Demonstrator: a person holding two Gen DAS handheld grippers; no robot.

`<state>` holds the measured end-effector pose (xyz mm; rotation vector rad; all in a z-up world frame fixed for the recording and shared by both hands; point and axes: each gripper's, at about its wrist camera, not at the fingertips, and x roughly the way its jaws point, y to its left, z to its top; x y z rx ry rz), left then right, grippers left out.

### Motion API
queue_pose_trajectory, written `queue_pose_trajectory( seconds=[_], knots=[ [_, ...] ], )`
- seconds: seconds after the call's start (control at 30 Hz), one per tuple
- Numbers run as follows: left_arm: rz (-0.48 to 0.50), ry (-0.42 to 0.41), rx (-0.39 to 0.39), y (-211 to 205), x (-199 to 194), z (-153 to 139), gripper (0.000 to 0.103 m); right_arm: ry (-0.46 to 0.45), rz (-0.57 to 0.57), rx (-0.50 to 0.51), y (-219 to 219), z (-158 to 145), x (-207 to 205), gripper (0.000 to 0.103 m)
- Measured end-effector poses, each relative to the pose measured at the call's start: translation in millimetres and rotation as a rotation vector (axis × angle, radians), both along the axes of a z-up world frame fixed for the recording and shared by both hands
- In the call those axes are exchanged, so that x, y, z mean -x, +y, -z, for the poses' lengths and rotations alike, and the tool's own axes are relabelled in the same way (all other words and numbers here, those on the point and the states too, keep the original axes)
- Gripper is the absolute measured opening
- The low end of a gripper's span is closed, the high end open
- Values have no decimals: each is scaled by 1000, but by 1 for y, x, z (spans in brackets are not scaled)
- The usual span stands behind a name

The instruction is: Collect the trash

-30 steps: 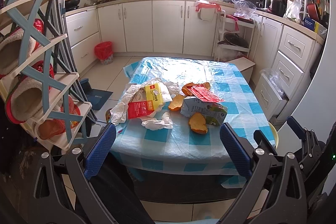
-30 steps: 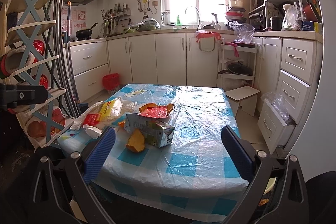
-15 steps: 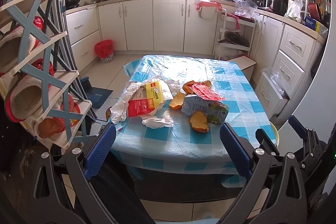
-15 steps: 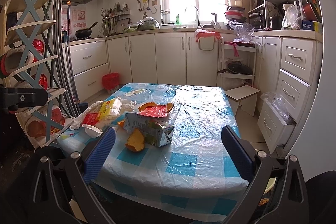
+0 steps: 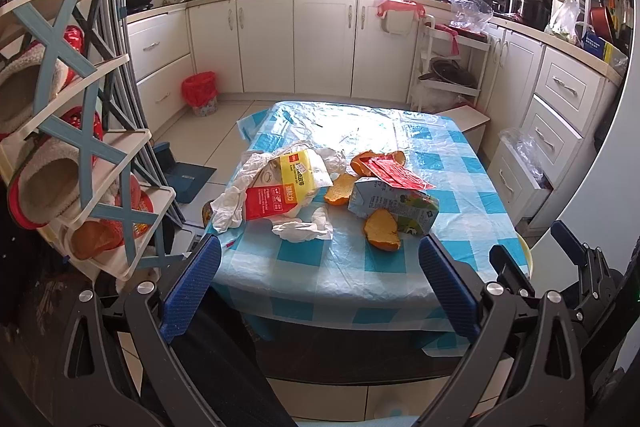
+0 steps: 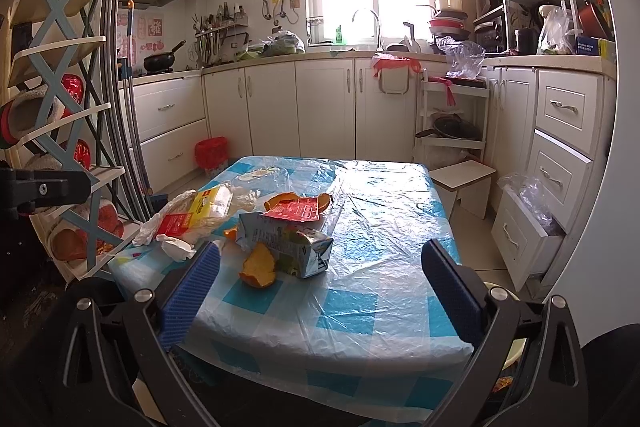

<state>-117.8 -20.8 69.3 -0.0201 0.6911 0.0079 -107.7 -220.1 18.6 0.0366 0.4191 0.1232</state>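
Note:
Trash lies on a table with a blue-checked cloth (image 5: 360, 267) (image 6: 360, 307): a crushed drink carton (image 5: 394, 207) (image 6: 284, 243) with a red wrapper (image 5: 394, 174) (image 6: 294, 209) on it, orange peels (image 5: 382, 229) (image 6: 259, 267), a yellow-and-red package (image 5: 280, 187) (image 6: 196, 213) in white plastic, and a crumpled tissue (image 5: 302, 229) (image 6: 176, 247). My left gripper (image 5: 320, 287) is open and empty, short of the table's near edge. My right gripper (image 6: 320, 291) is open and empty above the near part of the table.
A shoe rack (image 5: 60, 147) (image 6: 52, 147) stands close at the left. A red-lined bin (image 5: 199, 93) (image 6: 211, 151) is on the floor by the far cabinets. A small stool (image 6: 464, 183) and open drawers (image 6: 528, 227) are at the right.
The left wrist view has crept slightly closer to the table. The right view is almost unchanged. Both grippers stay open.

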Motion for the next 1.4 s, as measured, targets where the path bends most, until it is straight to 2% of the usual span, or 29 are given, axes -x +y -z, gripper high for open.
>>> queue_pose_trajectory(
  seconds=[1.4],
  knots=[
    [-3,4,4,1,-1,1,95,10,2,-5,1,2,-1,97]
  ],
)
